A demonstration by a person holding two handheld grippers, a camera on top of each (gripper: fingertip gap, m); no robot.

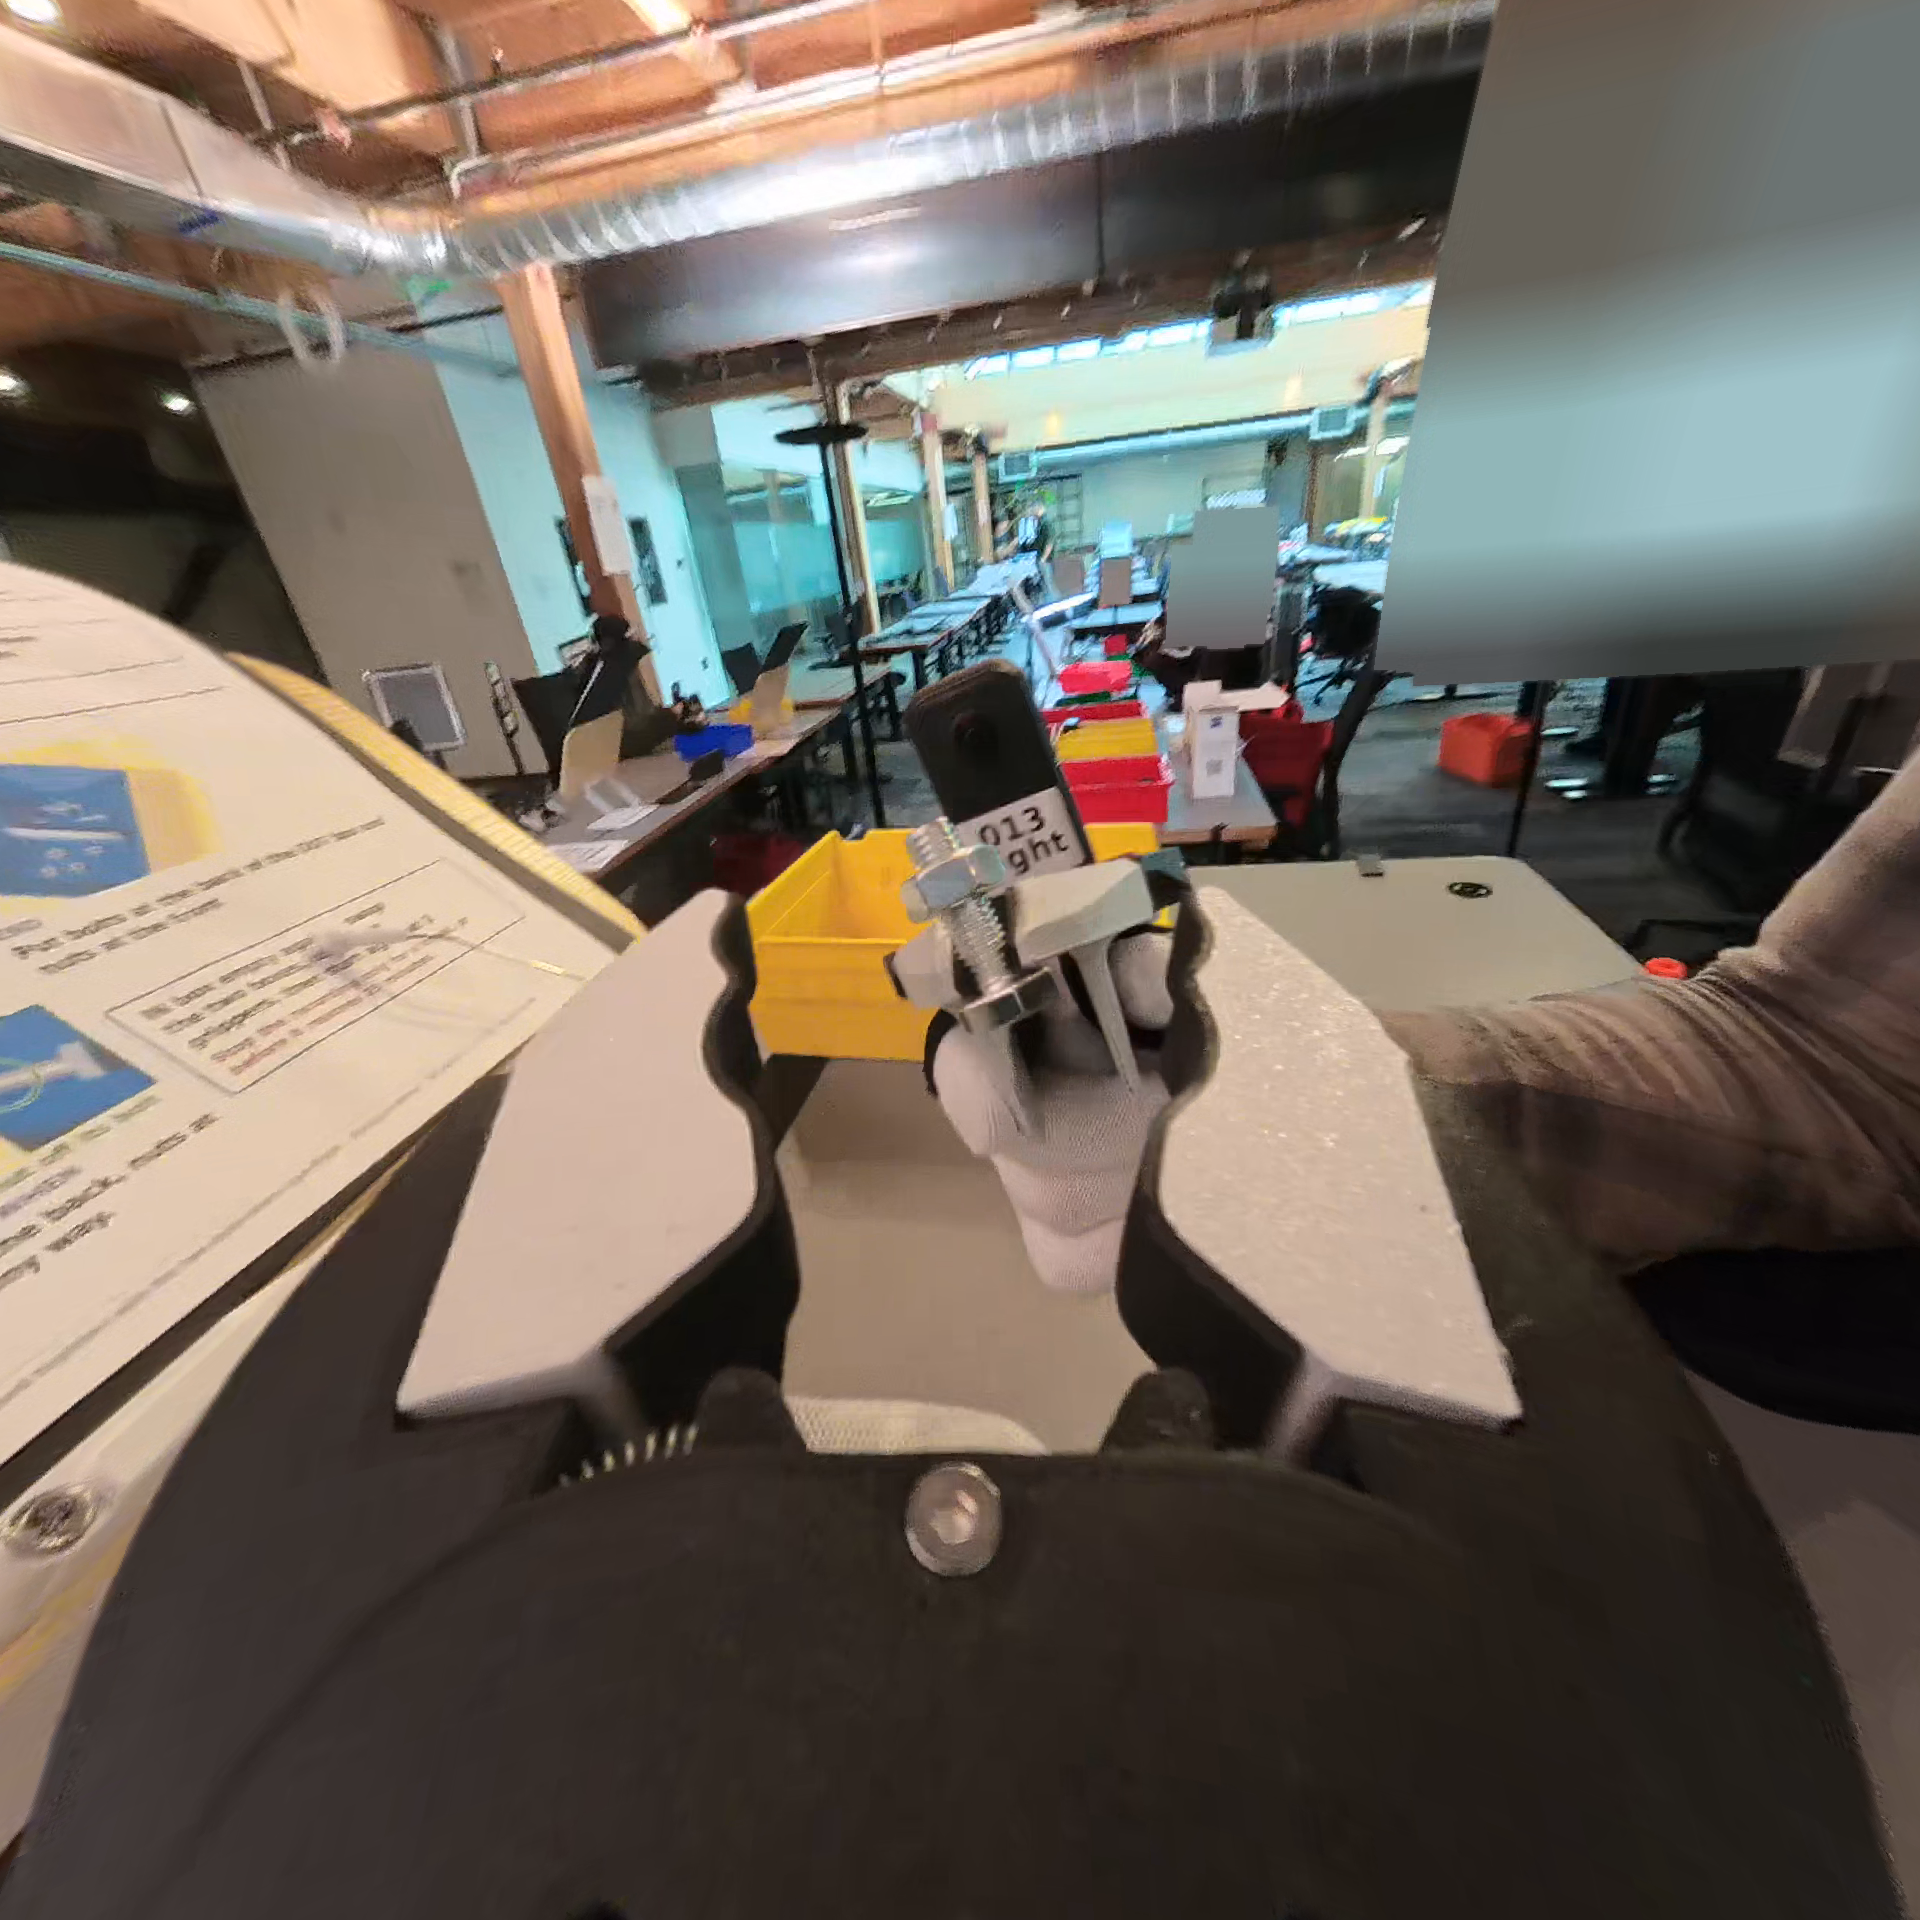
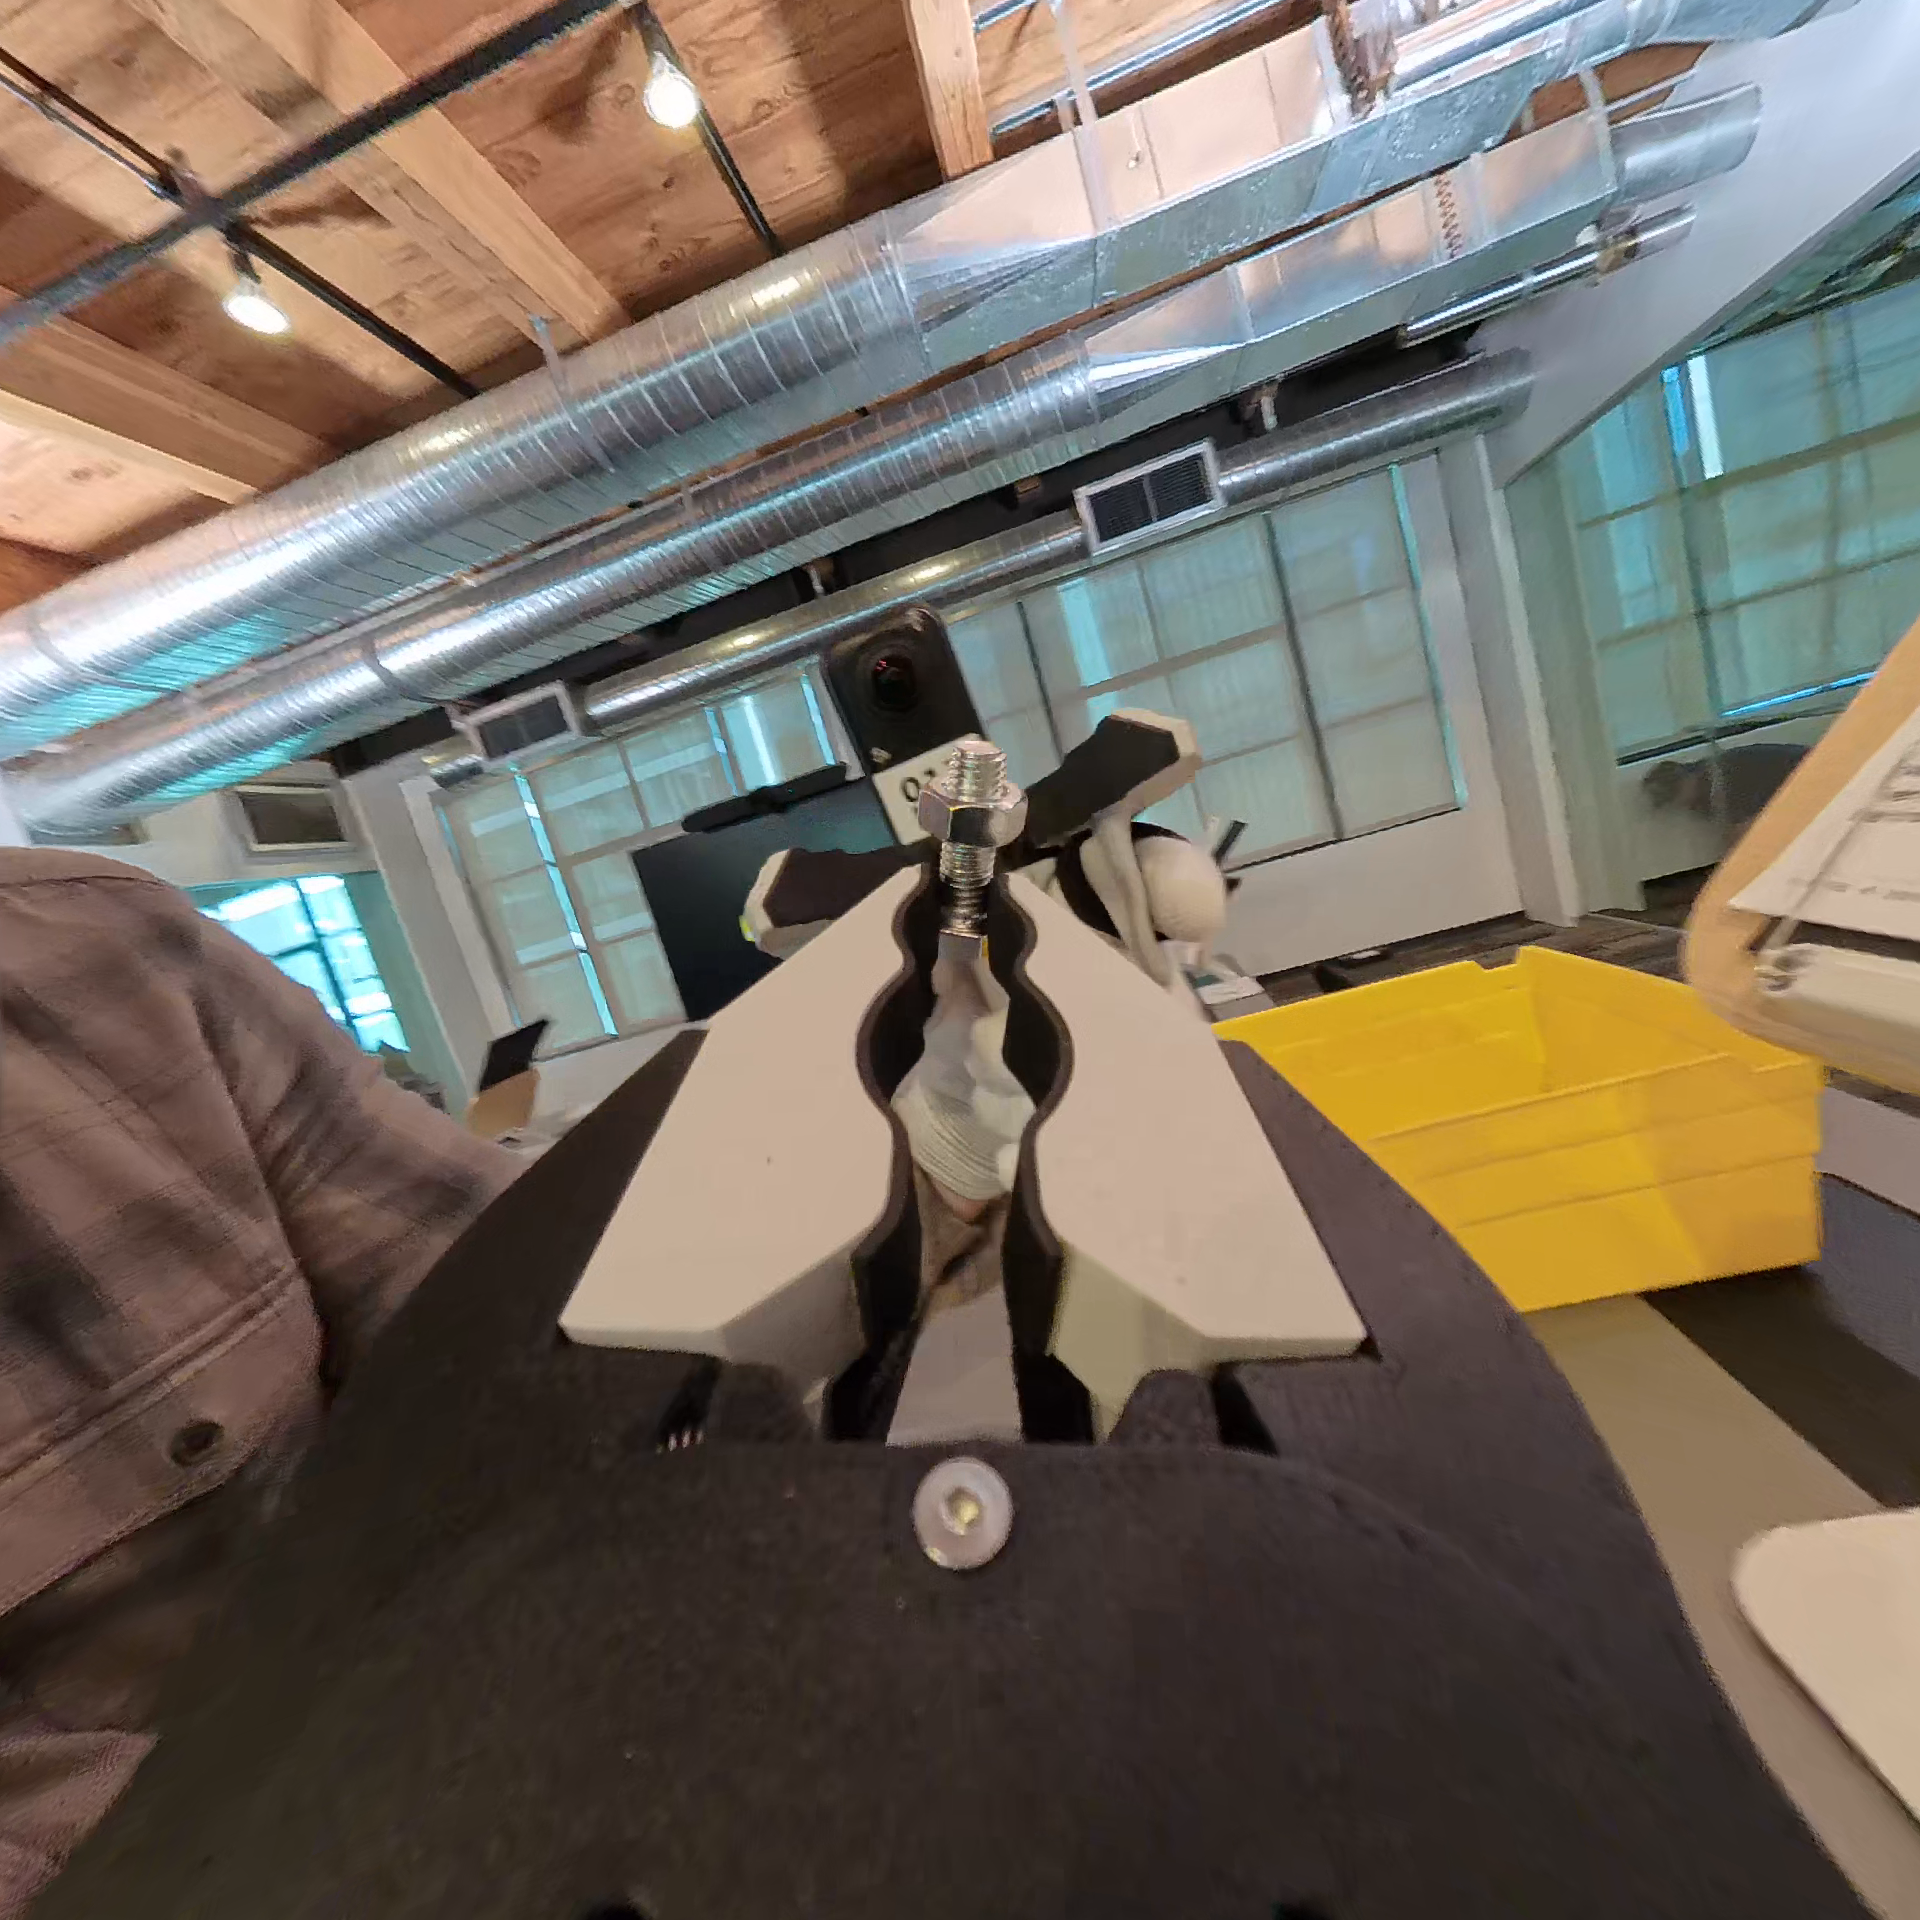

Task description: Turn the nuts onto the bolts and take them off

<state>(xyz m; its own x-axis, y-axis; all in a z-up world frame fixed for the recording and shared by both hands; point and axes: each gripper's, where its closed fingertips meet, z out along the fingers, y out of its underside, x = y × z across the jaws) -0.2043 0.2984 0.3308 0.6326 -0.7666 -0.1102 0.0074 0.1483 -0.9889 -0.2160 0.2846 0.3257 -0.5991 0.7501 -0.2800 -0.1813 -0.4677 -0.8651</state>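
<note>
**A:** So the right gripper (image 2: 961,940) is clenched on the bolt (image 2: 964,902) down by its head, shaft sticking straight out past the fingertips, nut (image 2: 975,808) sitting partway up the thread.

**B:** And the left gripper (image 1: 961,1023)?

**A:** Spread wide, gripping nothing, facing the right one. The nut (image 1: 940,881) is just beyond its tips, dead ahead. My guess: it closes across the bolt's long axis. Yellow bin (image 1: 821,966) behind.

Open-plan workshop/lab space. Exposed timber ceiling joists (image 2: 343,208), bare metal ventilation ducts (image 2: 623,499), track lights. Long rows of worktables (image 1: 935,623) with red bins (image 1: 1117,774) and yellow bins (image 2: 1538,1122). Large glazed partitions (image 2: 1247,665) along the walls.
</note>
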